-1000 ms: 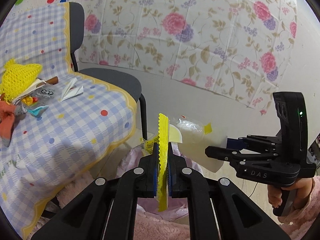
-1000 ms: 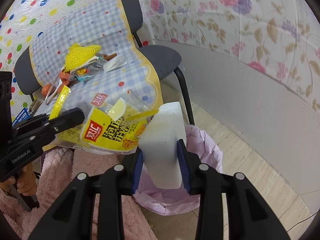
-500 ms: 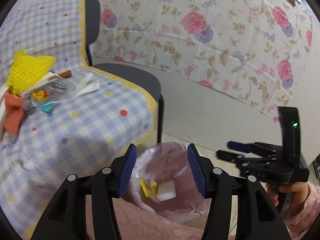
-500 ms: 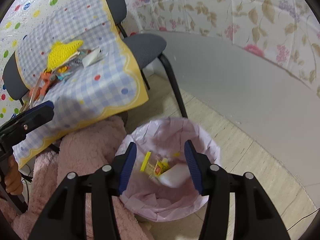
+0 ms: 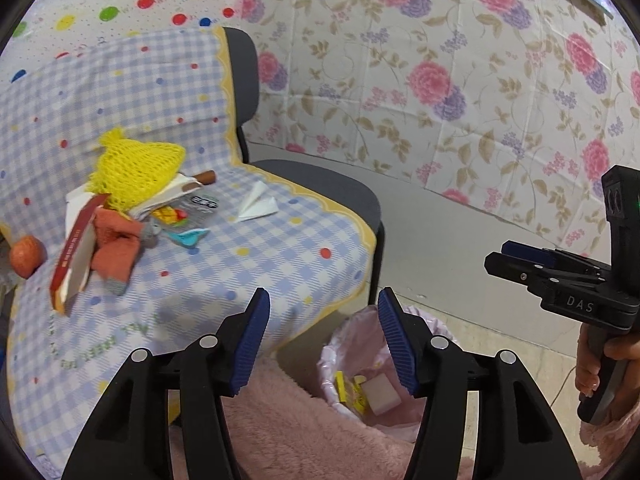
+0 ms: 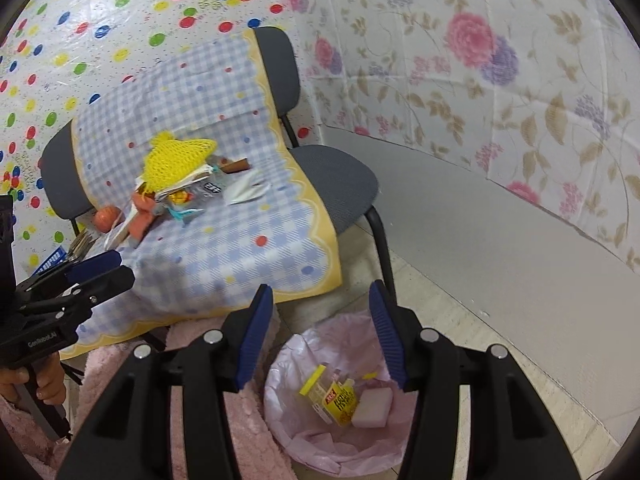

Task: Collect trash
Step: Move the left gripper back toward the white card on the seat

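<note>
Right wrist view showed the right gripper (image 6: pixel 320 316) with jaws apart and nothing between them, above a pink-lined waste bin (image 6: pixel 340 456) on the floor. Inside lay a yellow snack wrapper (image 6: pixel 336 398) touching a white foam block (image 6: pixel 374 402). The left gripper (image 5: pixel 323 320) had just been opening and was likewise empty. On the far chair, the checked cloth (image 5: pixel 224 264) bore a yellow mesh net (image 5: pixel 136 170) and a folded white paper (image 5: pixel 258 206).
</note>
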